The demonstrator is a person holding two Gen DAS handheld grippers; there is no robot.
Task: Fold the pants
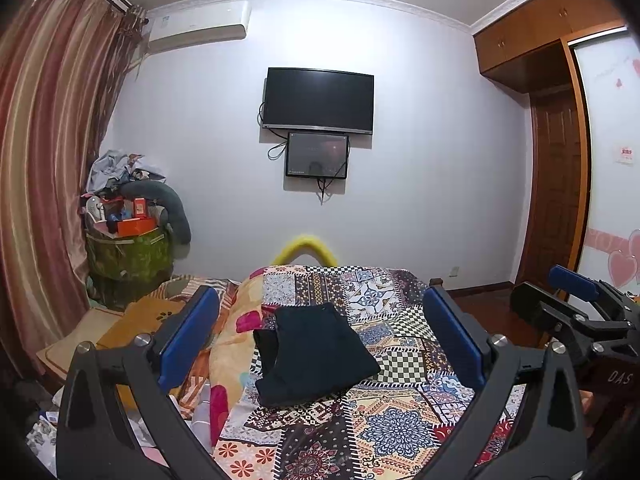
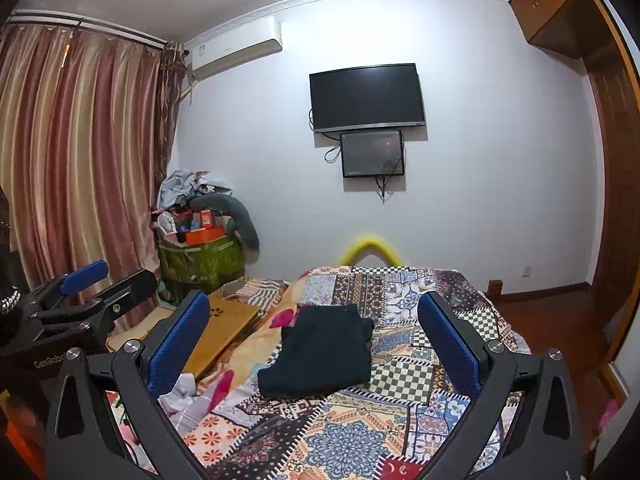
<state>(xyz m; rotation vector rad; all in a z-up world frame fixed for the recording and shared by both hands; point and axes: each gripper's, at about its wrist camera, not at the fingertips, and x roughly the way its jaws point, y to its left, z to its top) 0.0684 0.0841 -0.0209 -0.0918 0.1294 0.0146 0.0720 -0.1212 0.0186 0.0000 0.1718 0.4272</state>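
Note:
Dark pants (image 1: 316, 354) lie folded into a compact rectangle on the patchwork bedspread (image 1: 400, 420); they show in the right wrist view too (image 2: 320, 354). My left gripper (image 1: 320, 344) is open, held above the bed with the pants framed between its blue pads (image 1: 188, 336), not touching them. My right gripper (image 2: 316, 340) is open as well, raised over the bed and clear of the pants. Each gripper appears at the edge of the other's view: the right gripper (image 1: 576, 300) on the right, the left gripper (image 2: 84, 284) on the left.
A bunched floral quilt (image 1: 236, 344) lies left of the pants, with an orange board (image 2: 224, 328) beside it. A cluttered green bin (image 1: 128, 248) stands by the curtains (image 1: 44, 168). A TV (image 1: 318, 100) hangs on the far wall. A wooden wardrobe (image 1: 560, 160) is at right.

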